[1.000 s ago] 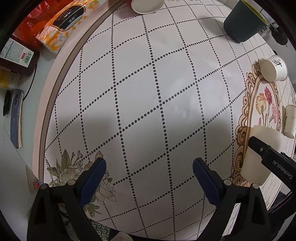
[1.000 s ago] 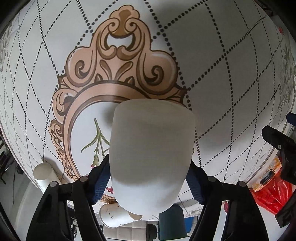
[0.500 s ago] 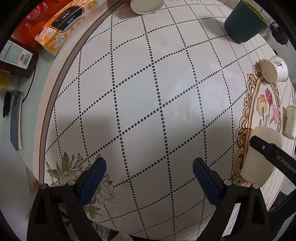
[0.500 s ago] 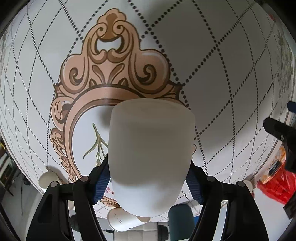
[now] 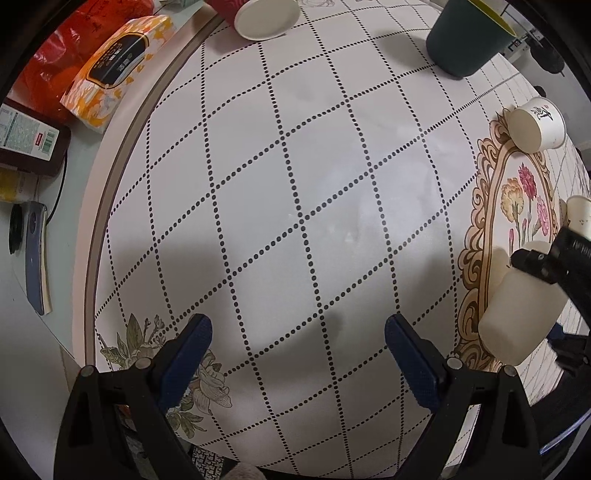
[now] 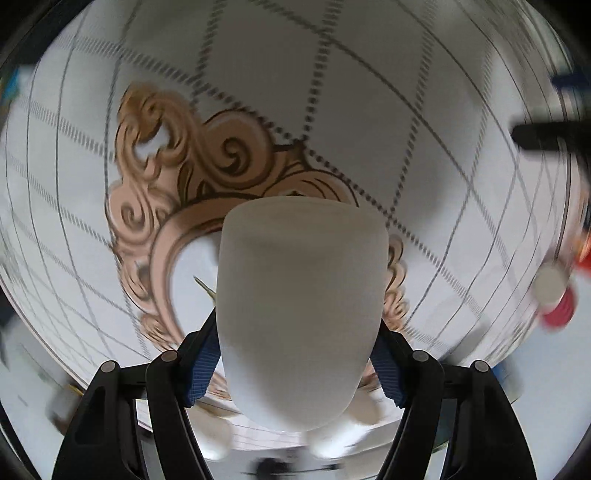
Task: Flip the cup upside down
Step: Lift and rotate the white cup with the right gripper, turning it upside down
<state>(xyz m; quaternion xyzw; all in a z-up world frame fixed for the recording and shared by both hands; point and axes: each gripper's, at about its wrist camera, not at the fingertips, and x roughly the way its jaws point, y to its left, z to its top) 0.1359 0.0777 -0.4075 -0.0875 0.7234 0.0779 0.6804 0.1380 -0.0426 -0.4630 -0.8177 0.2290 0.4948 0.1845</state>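
A plain white cup (image 6: 301,314) fills the middle of the right wrist view, held between the blue pads of my right gripper (image 6: 295,363), which is shut on it above the ornate brown frame print (image 6: 177,177) of the tablecloth. The same cup (image 5: 517,317) shows at the right edge of the left wrist view, tilted and lifted, with the right gripper's black body across it. My left gripper (image 5: 297,354) is open and empty, hovering over the dotted diamond cloth.
A dark green cup (image 5: 469,37), a printed paper cup (image 5: 537,123) on its side, another paper cup (image 5: 578,212), a red cup with a white lid (image 5: 258,14). Off the round table's left edge lie a tissue pack (image 5: 114,66) and a red bag (image 5: 55,55).
My right gripper has swung and rotated with the cup; its view is now motion-blurred and the frame print has shifted left. The left gripper has not moved.
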